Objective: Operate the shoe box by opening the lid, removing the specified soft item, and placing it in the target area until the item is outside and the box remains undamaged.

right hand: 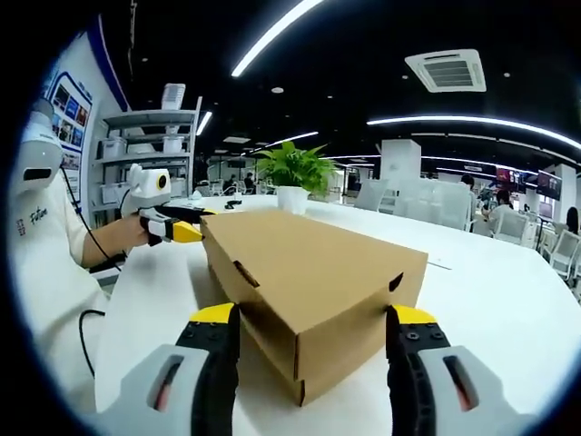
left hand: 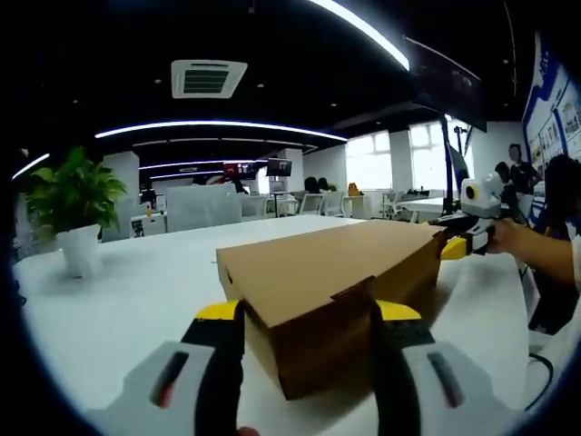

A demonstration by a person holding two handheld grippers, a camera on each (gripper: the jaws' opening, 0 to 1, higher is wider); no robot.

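Resting shut on the table (left hand: 109, 309), plain brown shoe box (right hand: 309, 272); seemingly undamaged.

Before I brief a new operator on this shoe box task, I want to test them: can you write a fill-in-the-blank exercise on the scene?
1. The lid of the cardboard shoe box is ____.
2. The box rests on a ____ table.
3. The potted plant stands in a ____ pot.
4. Both the left gripper and the right gripper have ____ tips on their fingers.

Missing words: closed; white; white; yellow
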